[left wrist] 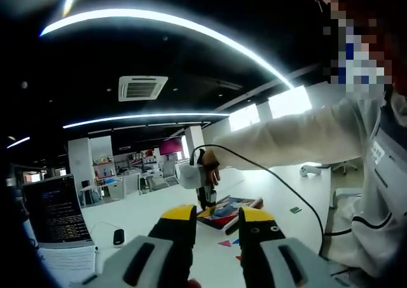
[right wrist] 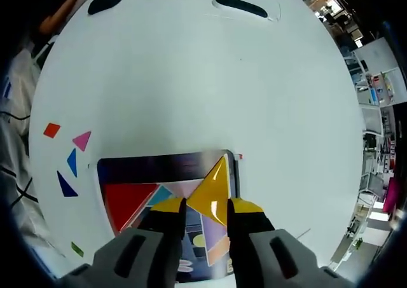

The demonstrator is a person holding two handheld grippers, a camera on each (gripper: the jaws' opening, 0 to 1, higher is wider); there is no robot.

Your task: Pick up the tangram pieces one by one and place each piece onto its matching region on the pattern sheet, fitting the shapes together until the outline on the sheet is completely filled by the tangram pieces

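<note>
Clamping the yellow triangle (right wrist: 213, 192) in my right tool (right wrist: 206, 206), I hold it point-forward over the pattern sheet (right wrist: 165, 167) at lower centre.

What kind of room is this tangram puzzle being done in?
Probably an open-plan office or lab: a white ceiling air-conditioning vent and long strip lights run overhead, an open dark-screened laptop sits on the wide white table, and more desks stand behind.

Left view faces level across table (left wrist: 280, 192); right looks down, seemingly close.
</note>
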